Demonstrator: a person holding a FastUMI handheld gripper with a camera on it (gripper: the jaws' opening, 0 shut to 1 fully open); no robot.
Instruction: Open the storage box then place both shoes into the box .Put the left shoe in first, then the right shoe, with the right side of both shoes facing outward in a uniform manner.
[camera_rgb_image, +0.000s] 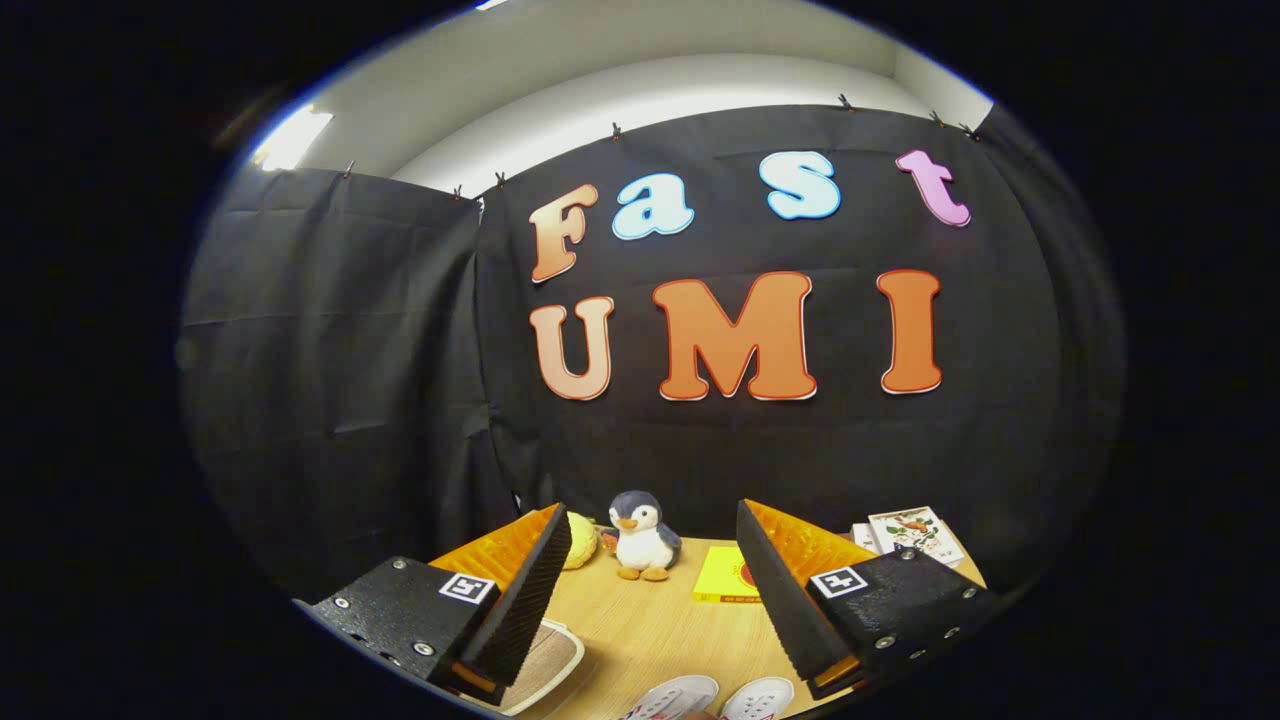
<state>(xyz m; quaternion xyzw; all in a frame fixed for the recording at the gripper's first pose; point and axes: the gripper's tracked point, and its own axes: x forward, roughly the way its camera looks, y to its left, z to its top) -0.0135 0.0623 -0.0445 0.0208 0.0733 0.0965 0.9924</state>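
Held high above the desk (650, 620) with jaws spread wide and empty, apparently lining up over the two shoes (715, 697) just below, toy penguin (642, 536) beyond.

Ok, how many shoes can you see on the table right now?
2: the left shoe and the right shoe lie side by side on the table, between the open gripper fingers; only their toes show.
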